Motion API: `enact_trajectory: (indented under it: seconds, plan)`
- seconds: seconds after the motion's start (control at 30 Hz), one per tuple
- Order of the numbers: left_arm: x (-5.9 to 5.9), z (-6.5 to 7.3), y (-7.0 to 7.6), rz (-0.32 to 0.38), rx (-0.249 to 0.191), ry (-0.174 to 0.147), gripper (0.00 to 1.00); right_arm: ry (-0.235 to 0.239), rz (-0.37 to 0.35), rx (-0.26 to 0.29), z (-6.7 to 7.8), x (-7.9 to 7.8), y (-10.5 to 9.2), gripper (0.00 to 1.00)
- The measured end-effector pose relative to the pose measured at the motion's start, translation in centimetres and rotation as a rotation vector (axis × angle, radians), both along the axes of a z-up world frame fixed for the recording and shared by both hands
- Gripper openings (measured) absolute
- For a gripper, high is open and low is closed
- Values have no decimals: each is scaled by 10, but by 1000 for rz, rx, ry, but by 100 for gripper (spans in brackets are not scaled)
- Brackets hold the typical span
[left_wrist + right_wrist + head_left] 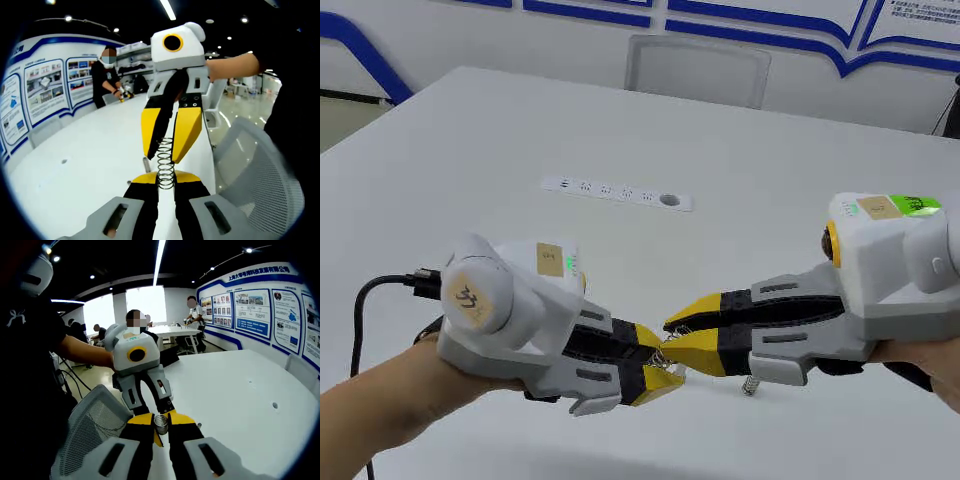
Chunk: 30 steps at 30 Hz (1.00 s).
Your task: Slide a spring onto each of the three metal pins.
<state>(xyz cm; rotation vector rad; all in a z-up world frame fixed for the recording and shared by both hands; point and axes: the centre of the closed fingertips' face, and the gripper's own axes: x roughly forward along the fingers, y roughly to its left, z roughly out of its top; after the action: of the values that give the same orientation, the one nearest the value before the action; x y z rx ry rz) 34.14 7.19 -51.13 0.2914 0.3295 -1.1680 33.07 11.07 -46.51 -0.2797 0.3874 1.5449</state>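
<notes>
Meeting tip to tip above the near part of the white table [520, 130]: left gripper [663, 374] comes in from the left, right gripper [678, 338] from the right, each held in a hand. A spring [165, 167] spans the two sets of yellow tips.

Left gripper view: jaws narrow, closed on the near end of the spring, which stands straight out into the right gripper's jaws.

Right gripper view: jaws narrow, spring end between the tips. Cannot tell whether they press it.

A second spring [750, 384] lies on the table just beneath the right gripper. Power strip [616, 191] at mid-table, grey chair [697, 68] behind the far edge. Black cable [360, 310] at near left.
</notes>
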Motion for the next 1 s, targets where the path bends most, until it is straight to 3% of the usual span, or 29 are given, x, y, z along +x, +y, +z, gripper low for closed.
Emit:
enact_trajectory:
  seconds: [0.2,0.27,0.33,0.43,0.53,0.67,0.83,0.87,1.0]
  plan:
    - [-1,-1,0,0,3,13,10,-7,15,-21,0,-2,3,11]
    - [-1,-1,1,6,-16,39,10,-10,12,-22,0,-3,4,11]
    - [0,-1,3,13,-12,35,11,-19,9,-25,-1,-1,4,11]
    - [0,-4,6,30,-13,60,12,-13,5,-27,-2,0,4,11]
    - [4,-11,13,56,18,50,21,-15,-9,-26,-1,5,4,11]
    - [6,-10,22,83,1,64,27,-15,-18,-28,-1,10,3,11]
    - [12,-13,39,139,8,69,37,-28,-48,-36,-1,24,-1,11]
    - [15,-10,43,158,-2,55,37,-31,-57,-40,-2,28,-2,11]
    - [19,-2,54,192,-39,56,37,-49,-99,-63,-6,45,-8,11]
